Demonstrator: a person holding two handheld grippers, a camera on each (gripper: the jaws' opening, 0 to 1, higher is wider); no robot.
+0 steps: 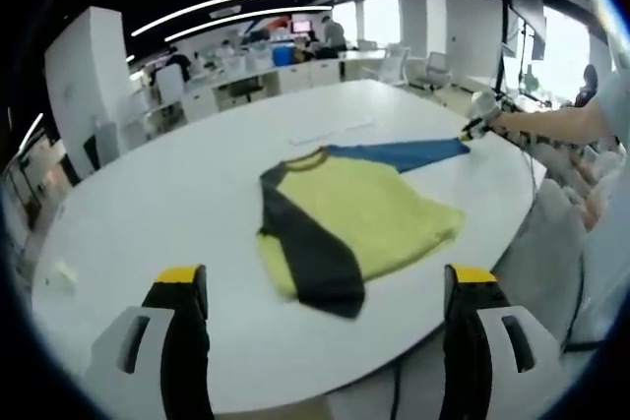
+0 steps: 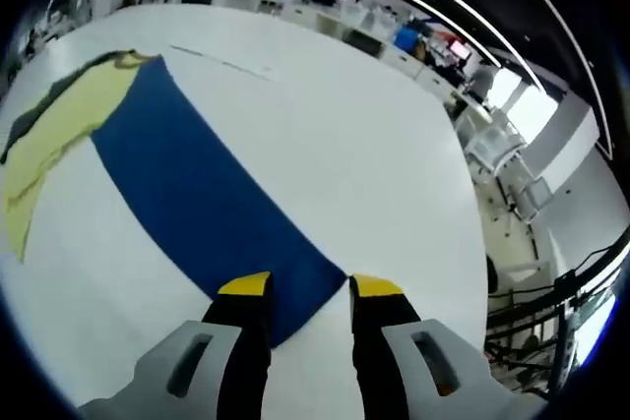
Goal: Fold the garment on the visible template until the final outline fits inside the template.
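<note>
Gripping the blue sleeve (image 2: 212, 209) end with the right tongs (image 2: 307, 292) on the white table (image 2: 364, 135).

Right tongs: jaws sit close together with the sleeve's cuff edge between the yellow tips; the sleeve runs straight ahead from them to the yellow shirt (image 2: 54, 130) body, far ahead to the left. Left tongs (image 1: 325, 277): jaws spread wide, holding nothing, raised above the near table edge. The shirt (image 1: 359, 213) lies flat ahead between the jaws, its dark sleeve (image 1: 305, 243) folded nearest them, the blue sleeve (image 1: 399, 153) stretched far right toward the other tongs (image 1: 472, 127).
</note>
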